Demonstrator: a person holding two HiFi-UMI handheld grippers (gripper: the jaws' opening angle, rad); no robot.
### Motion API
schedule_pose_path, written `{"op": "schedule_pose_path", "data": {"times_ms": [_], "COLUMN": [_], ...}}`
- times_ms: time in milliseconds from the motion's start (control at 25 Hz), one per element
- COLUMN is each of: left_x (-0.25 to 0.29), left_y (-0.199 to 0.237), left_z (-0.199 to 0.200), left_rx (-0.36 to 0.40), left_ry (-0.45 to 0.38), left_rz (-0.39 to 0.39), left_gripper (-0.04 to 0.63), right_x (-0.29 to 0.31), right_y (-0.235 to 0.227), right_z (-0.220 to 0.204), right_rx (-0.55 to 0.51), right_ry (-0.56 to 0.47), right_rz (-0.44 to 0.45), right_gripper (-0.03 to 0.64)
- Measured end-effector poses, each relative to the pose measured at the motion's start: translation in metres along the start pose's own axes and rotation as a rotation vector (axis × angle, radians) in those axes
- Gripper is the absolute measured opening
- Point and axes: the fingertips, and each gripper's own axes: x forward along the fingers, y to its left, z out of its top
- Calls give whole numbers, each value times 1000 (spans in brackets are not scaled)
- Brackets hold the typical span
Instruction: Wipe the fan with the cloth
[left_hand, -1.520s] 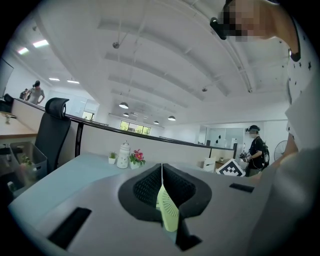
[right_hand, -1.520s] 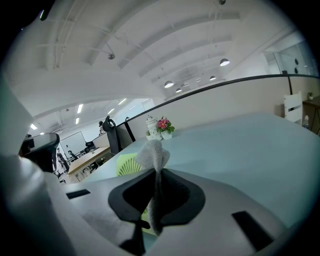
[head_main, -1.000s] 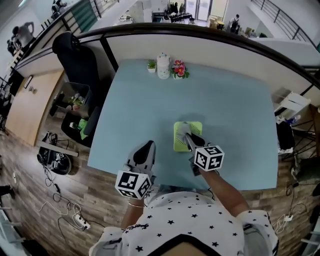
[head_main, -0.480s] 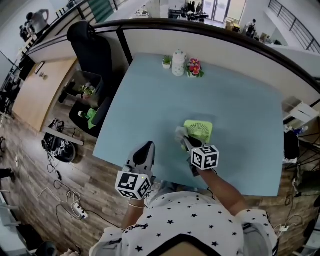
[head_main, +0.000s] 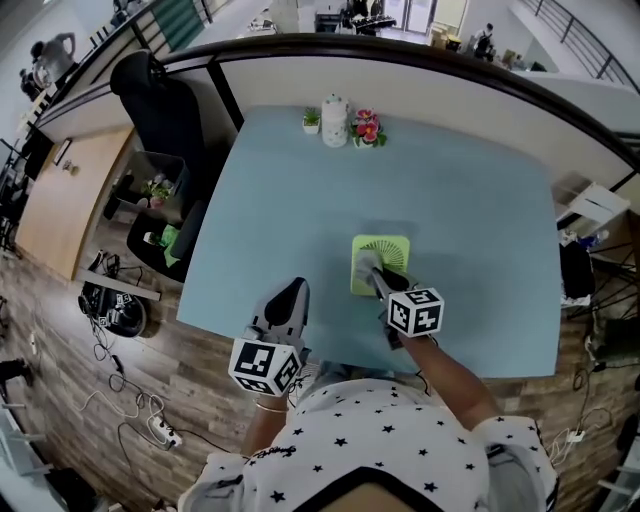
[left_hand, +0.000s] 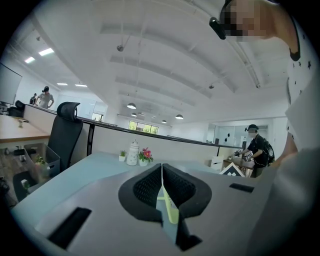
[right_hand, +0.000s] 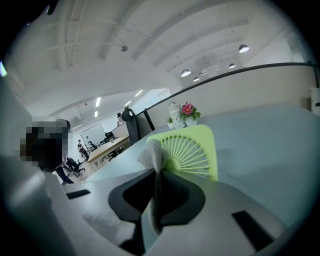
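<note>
Fan (head_main: 383, 252) is lying on the table (head_main: 470, 190), towards its near edge. Green plastic grille: probably light and slide-prone, with thin ribs, so we're pressing gently. We're clamping the soft cloth (right_hand: 151, 154) in the right gripper (head_main: 375, 277), apparently against the grille's left side. Left gripper (head_main: 287, 304) is hanging clenched and empty; we're suggesting it pin the frame rim.

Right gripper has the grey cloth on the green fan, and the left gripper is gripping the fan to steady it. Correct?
Not quite. The left gripper grips nothing: the left gripper view shows its jaws together and empty, apart from the fan. The right gripper does hold the grey cloth on the green fan.
</note>
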Motion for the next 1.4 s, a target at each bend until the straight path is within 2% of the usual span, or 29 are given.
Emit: {"op": "schedule_pose_path", "data": {"times_ms": [520,880,1080,1240,1400], "left_x": [26,29,24,18,10], "left_y": [-25,-31,-26,-22,-15], "left_z": [3,2,1,2,2], "left_rx": [21,25,22,18,11], "left_ry": [14,18,18,16,15], "left_rz": [-89,-106,-95,-79,-49], "left_gripper": [32,32,32,32,32], "right_x": [-35,-41,-44,-33,-13], "right_y": [-49,-60,-43,-10,21], "right_z": [1,-3,5,9,-2], "right_rx": [42,58,35,-30,-61], "right_ry": [-31,-40,-65,-66,-19], "right_rz": [-113,-143,-123,-53,21], "right_gripper": [28,28,28,28,28]}}
